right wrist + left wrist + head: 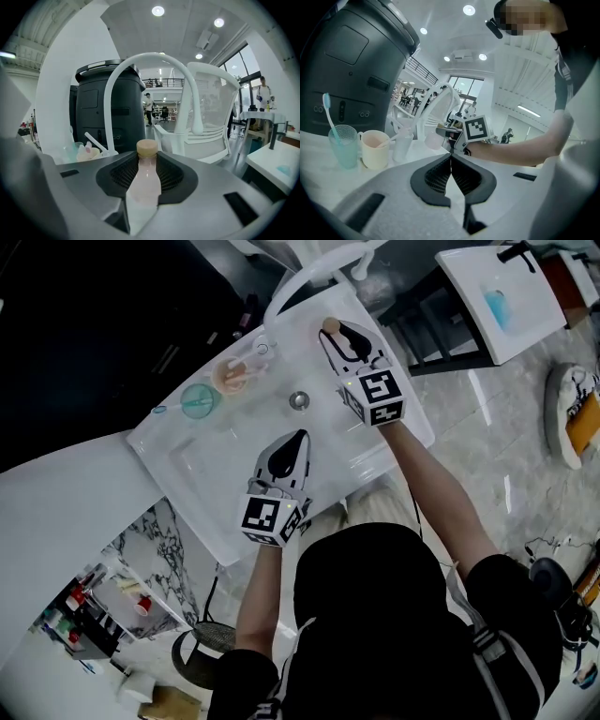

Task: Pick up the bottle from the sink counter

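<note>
Nearest me, my left gripper (298, 442) hangs over the white sink table (187, 470), jaws pressed together and empty. Farther out, my right gripper (339, 334) clamps the pale pink plastic bottle with a tan cap (144, 180); its base is hidden behind the pads, so I cannot tell whether it clears the table. Beyond, a translucent teal cup (199, 401) and a peach mug (230, 376) stand near the curved white faucet (150, 57).

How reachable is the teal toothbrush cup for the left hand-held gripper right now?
Probably yes: only bare counter lies between the left hand-held gripper and the teal cup. Its jaws are shut and must open first; the cream mug stands beside it.
</note>
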`<state>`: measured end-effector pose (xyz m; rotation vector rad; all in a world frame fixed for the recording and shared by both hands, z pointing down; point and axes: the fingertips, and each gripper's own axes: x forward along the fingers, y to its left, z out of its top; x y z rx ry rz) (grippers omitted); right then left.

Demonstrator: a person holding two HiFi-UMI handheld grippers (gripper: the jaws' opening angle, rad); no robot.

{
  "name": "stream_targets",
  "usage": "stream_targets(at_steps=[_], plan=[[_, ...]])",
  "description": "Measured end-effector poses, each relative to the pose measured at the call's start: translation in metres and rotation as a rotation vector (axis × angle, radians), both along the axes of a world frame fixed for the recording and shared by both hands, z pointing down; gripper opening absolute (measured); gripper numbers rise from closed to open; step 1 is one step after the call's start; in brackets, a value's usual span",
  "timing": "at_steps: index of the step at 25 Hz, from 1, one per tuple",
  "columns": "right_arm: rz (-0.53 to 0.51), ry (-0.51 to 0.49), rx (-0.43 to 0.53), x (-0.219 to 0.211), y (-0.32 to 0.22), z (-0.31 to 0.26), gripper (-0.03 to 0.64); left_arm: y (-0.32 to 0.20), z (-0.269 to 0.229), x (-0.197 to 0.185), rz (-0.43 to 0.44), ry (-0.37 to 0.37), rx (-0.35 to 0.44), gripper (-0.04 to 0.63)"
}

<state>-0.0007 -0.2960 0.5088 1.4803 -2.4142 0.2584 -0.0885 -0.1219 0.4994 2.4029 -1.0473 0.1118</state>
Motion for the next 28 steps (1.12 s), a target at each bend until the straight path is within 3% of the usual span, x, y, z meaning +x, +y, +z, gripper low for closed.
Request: stream_targets(at_steps=[17, 28], plan=[[-0.104, -0.03, 0.024, -0.021, 0.051, -0.051, 0.121, 0.009, -0.023, -0.018, -0.088, 0.018, 0.032, 0.02], [-0.173, -0.067, 0.02, -0.013, 0.088, -0.083, 0.121, 0.009, -0.04, -0.01, -0.097, 0.017, 0.054, 0.02]])
